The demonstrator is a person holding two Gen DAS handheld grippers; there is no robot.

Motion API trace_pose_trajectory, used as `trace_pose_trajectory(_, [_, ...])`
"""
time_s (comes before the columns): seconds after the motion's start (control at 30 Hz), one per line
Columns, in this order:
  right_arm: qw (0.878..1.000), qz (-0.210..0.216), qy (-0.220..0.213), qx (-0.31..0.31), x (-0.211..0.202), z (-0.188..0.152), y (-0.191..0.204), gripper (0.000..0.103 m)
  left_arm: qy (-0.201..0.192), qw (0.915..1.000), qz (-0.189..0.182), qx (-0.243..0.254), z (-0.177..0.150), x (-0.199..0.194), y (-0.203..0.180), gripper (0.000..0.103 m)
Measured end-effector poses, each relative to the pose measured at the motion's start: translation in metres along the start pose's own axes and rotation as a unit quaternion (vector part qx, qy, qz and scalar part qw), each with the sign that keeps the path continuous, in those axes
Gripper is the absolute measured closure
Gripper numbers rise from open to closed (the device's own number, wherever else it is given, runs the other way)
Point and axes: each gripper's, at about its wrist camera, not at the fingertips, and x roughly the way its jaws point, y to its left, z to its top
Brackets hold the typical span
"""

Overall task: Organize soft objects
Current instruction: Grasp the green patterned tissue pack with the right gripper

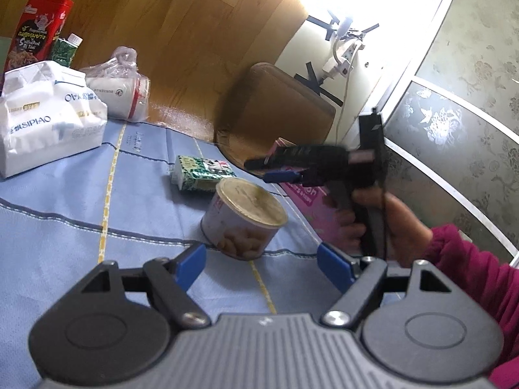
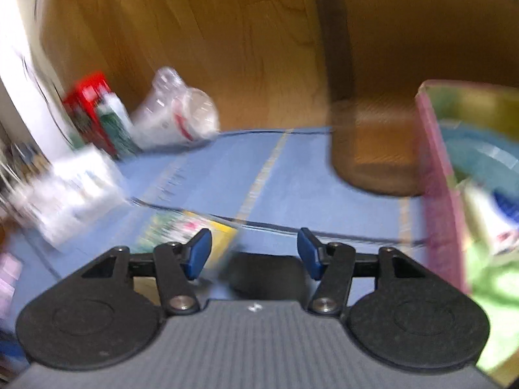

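A white tissue pack (image 1: pixel 48 120) lies at the left of the blue cloth (image 1: pixel 81 201); it is blurred in the right wrist view (image 2: pixel 71 194). A bagged white roll (image 1: pixel 120 94) lies behind it and shows in the right wrist view (image 2: pixel 175 116). A pink bin (image 2: pixel 447 194) with soft items inside stands at the right; a part of it shows in the left wrist view (image 1: pixel 311 207). My left gripper (image 1: pixel 262 269) is open and empty, just short of a round can (image 1: pixel 243 217). My right gripper (image 2: pixel 254 254) is open and empty above the cloth; it shows in the left wrist view (image 1: pixel 279 170).
A green carton (image 1: pixel 202 171) lies on the cloth past the can. A red box (image 1: pixel 39 32) and a green carton (image 1: pixel 66 50) stand at the far left. A brown stool (image 2: pixel 373 97) stands on the wooden floor. A patterned wall (image 1: pixel 460 103) is at the right.
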Motion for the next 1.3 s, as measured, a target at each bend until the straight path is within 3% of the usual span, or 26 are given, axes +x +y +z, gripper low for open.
trace_pose_trajectory(0.1, [1.0,0.021,0.016,0.001,0.007,0.009,0.019,0.042,-0.007,0.9997,0.012,-0.02,0.002,0.0,0.01,0.025])
trace_pose_trajectory(0.2, [0.997,0.016,0.076,-0.004,0.036,0.016,0.036,0.046,-0.01,0.9988,0.027,-0.04,0.001,-0.005,0.021,0.025])
trace_pose_trajectory(0.27, [0.994,0.01,0.107,-0.015,0.055,0.02,0.05,0.07,-0.018,0.998,0.04,-0.045,0.001,-0.013,0.027,0.025])
trace_pose_trajectory(0.3, [0.993,0.01,0.113,-0.026,0.06,0.022,0.058,0.071,-0.025,0.9975,0.047,-0.047,0.002,-0.019,0.031,0.025])
trace_pose_trajectory(0.47, [0.979,0.027,0.164,-0.114,0.092,0.012,0.121,0.071,-0.057,0.9915,0.089,-0.076,0.005,-0.048,0.056,0.025])
trace_pose_trajectory(0.63, [0.953,0.118,0.205,-0.192,0.076,-0.041,0.177,0.069,-0.081,0.9824,0.121,-0.117,0.004,-0.078,0.082,0.025])
trace_pose_trajectory(0.7, [0.947,0.139,0.192,-0.219,0.06,-0.057,0.19,0.069,-0.082,0.9797,0.126,-0.132,0.004,-0.085,0.093,0.025])
trace_pose_trajectory(0.73, [0.945,0.148,0.173,-0.236,0.047,-0.065,0.194,0.064,-0.081,0.9787,0.126,-0.14,0.003,-0.087,0.098,0.026])
trace_pose_trajectory(0.77, [0.942,0.155,0.15,-0.258,0.036,-0.075,0.197,0.046,-0.079,0.9781,0.125,-0.147,0.003,-0.088,0.101,0.026])
trace_pose_trajectory(0.83, [0.936,0.142,0.107,-0.304,0.02,-0.094,0.205,0.025,-0.072,0.978,0.118,-0.156,0.001,-0.087,0.105,0.028])
trace_pose_trajectory(0.9, [0.931,0.138,0.085,-0.328,0.009,-0.11,0.202,0.025,-0.062,0.9795,0.111,-0.156,-0.001,-0.086,0.104,0.028])
trace_pose_trajectory(1.03, [0.934,0.159,0.082,-0.309,0.014,-0.129,0.198,0.025,-0.037,0.9837,0.104,-0.142,-0.006,-0.085,0.094,0.03])
trace_pose_trajectory(1.1, [0.935,0.148,0.078,-0.312,0.02,-0.139,0.204,0.025,-0.018,0.9853,0.101,-0.136,-0.01,-0.079,0.09,0.033])
trace_pose_trajectory(1.17, [0.938,0.146,0.074,-0.304,0.027,-0.144,0.203,0.026,0.009,0.9856,0.096,-0.139,-0.016,-0.066,0.087,0.046])
trace_pose_trajectory(1.3, [0.95,0.132,0.039,-0.279,0.009,-0.152,0.192,0.031,0.024,0.9872,0.102,-0.121,-0.022,-0.049,0.067,0.047])
